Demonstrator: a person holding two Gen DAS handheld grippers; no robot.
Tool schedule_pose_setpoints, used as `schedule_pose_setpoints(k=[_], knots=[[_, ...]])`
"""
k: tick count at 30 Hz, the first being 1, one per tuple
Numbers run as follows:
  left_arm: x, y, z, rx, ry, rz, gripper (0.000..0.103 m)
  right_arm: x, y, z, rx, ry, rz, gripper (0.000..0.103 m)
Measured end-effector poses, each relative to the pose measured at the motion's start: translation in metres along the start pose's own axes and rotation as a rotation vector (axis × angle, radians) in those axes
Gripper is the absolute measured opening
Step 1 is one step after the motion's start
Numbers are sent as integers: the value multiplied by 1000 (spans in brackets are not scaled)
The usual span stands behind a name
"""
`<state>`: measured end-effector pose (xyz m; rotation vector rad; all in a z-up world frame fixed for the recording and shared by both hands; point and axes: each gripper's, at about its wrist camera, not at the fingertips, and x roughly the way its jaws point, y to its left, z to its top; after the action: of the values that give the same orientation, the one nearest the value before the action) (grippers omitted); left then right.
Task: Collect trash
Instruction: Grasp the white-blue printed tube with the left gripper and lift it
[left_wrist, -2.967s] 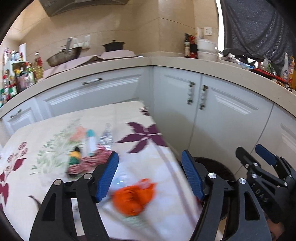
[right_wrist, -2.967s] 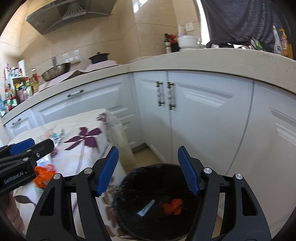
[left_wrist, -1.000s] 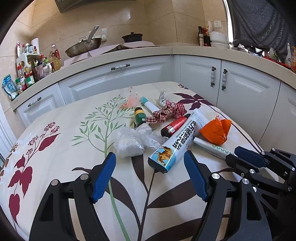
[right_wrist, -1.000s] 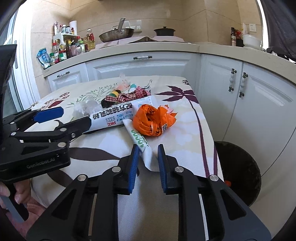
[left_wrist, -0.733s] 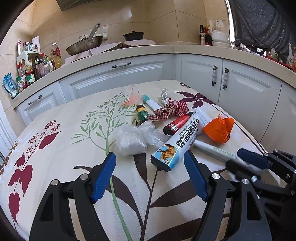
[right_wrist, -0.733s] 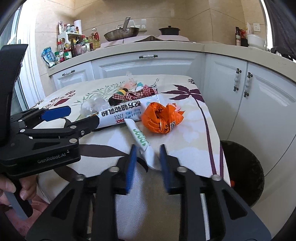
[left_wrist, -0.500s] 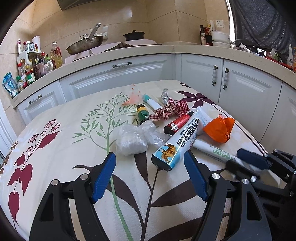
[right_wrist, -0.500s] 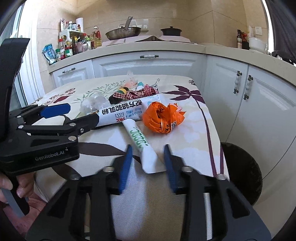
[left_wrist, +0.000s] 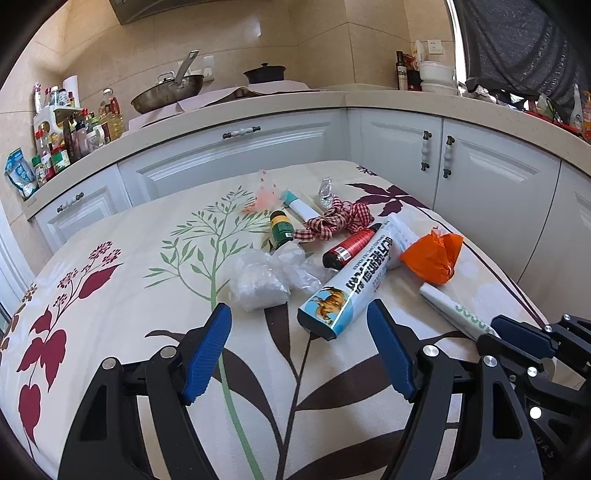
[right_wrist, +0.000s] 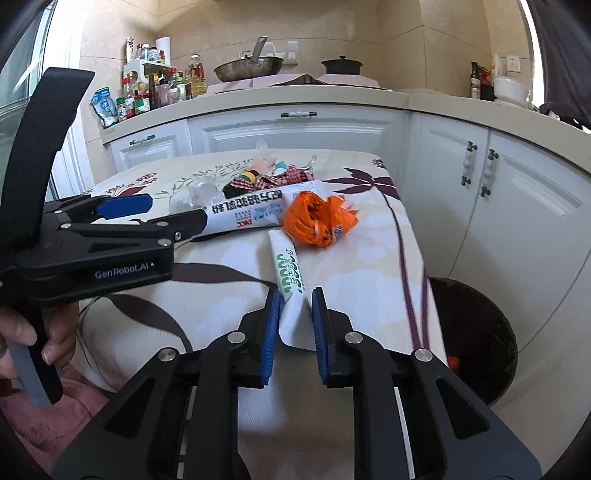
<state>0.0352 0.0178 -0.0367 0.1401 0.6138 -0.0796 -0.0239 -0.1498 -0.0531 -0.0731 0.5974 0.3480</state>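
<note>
My right gripper (right_wrist: 294, 310) has its jaws clamped on the flat end of a white tube (right_wrist: 290, 275) with green lettering, lying on the worktop (left_wrist: 122, 295). "GenRobot.AI" marks my left gripper (left_wrist: 299, 350), jaws wide, empty.

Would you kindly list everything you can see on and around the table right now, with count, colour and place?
white tube: 1, white with green print, near table edge, its end between the right gripper's pads
orange wrapper: 1, orange, crumpled, beyond the tube
long box: 1, white and blue, table middle
clear plastic bag: 1, crumpled, left of the box
red bottle: 1, lying beside the box
green-labelled bottle: 1, dark, behind the bag
checked ribbon: 1, red and white
trash bin: 1, black, floor right of table
tablecloth: 1, cream, floral
left gripper: open, over the table
right gripper: shut on the tube
</note>
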Motion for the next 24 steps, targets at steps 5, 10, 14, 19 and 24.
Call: schedule_pose_setpoints(k=[5, 10, 14, 19, 24], knots=[[2, -7, 1, 15, 2, -4, 74, -7, -13, -5, 31, -10, -54, 17], [3, -13, 6, 24, -6, -8, 74, -6, -26, -4, 64, -15, -83, 17], [7, -17, 10, 29, -7, -13, 74, -3, -32, -1, 83, -18, -92, 17], [14, -17, 13, 14, 26, -35, 74, 2, -35, 2, 99, -16, -102, 17], [16, -19, 14, 15, 36, -41, 73, 5, -35, 3, 101, -14, -104, 18]])
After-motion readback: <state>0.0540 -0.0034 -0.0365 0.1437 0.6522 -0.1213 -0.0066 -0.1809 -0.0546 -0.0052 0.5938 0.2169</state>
